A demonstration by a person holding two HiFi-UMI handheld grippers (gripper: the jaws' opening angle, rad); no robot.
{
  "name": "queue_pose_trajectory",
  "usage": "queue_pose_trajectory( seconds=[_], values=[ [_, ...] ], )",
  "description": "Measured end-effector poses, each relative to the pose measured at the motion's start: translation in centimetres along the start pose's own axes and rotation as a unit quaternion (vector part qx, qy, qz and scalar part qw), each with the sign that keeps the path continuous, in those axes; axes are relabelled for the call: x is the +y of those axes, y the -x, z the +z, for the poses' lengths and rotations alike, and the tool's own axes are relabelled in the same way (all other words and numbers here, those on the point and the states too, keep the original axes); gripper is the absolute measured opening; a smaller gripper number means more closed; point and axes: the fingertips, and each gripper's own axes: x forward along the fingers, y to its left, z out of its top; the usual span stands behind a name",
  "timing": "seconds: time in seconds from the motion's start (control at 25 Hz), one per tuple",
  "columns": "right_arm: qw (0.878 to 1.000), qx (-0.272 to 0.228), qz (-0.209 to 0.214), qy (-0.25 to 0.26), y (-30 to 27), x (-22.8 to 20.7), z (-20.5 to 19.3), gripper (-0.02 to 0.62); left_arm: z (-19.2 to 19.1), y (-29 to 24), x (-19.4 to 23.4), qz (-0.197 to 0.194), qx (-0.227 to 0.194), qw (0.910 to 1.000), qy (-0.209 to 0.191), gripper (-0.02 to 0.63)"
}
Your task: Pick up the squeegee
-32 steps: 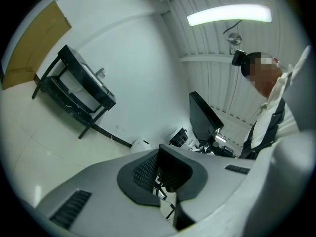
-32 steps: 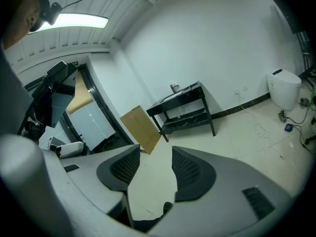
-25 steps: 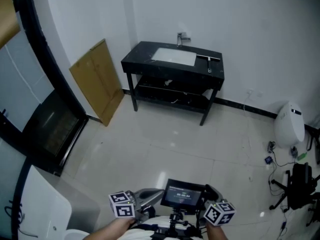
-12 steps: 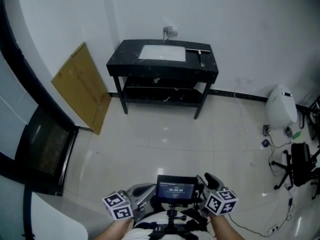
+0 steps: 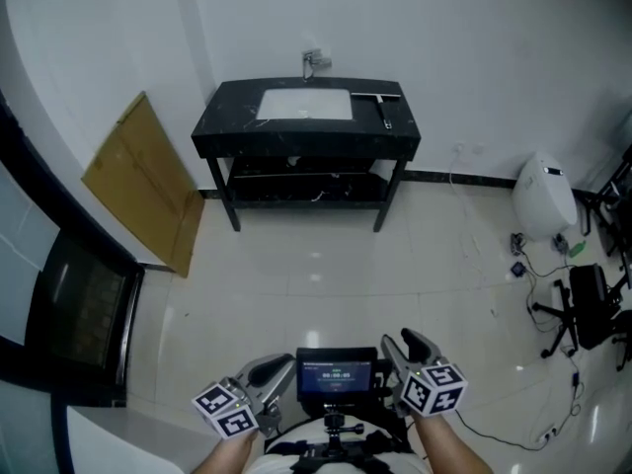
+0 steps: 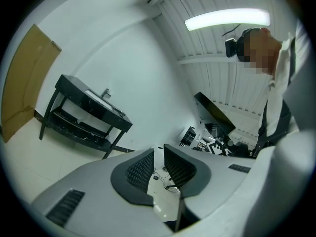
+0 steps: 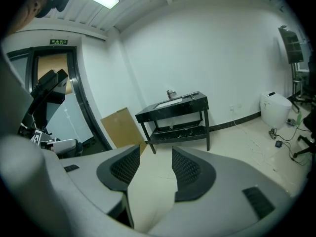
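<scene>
Squeegee (image 5: 383, 110) seen on the black sink table (image 5: 222, 126), well ahead of both grippers. Left gripper (image 5: 265, 371) and right gripper (image 5: 403, 348) held parted, empty. The table should be approached first, then the handle taken squarely.

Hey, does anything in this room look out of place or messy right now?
A cardboard sheet leans against the wall left of the sink stand, and loose cables trail across the floor at the right.
</scene>
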Motion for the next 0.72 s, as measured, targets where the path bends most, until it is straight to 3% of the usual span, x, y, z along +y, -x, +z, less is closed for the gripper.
queue_pose_trajectory(
  seconds=[0.4, 0.72],
  values=[
    [1.000, 0.005, 0.013, 0.001, -8.1, -2.2, 3.3, 0.199, 4.1, -3.3, 6.2, 0.023, -0.006, 0.9997, -0.003, 0.057],
    [1.000, -0.013, 0.024, 0.011, -15.4, -4.3, 10.9, 0.199, 10.3, -9.1, 11.7, 0.039, -0.007, 0.9990, -0.021, 0.057]
  ],
)
